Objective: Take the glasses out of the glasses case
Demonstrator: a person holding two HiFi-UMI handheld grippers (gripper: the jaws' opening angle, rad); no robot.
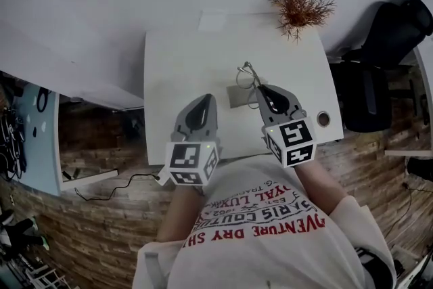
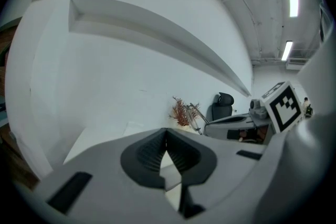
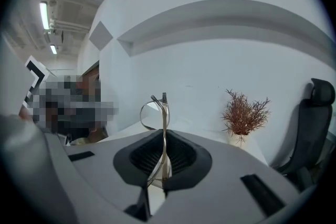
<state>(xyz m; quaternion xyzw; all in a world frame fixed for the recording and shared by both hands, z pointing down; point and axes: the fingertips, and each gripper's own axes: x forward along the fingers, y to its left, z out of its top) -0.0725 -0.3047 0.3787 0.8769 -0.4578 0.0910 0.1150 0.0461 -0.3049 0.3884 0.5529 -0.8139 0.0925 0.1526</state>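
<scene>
White T-shirt (image 1: 270, 250), red lettering, lower frame; left hand-held gripper (image 1: 206, 99) and right hand-held gripper (image 1: 262, 89) grey, black-padded, bearing black-and-white square markers.

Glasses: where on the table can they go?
The table's left half is bare, between the left gripper and the paper at the far edge. The patch between plant and right gripper is free too. The middle is crowded: the case and the right gripper holding the glasses.

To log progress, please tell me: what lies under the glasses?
The glasses, held in the right gripper, hang above the grey case on the white table. The gripper covers the case's right end.
</scene>
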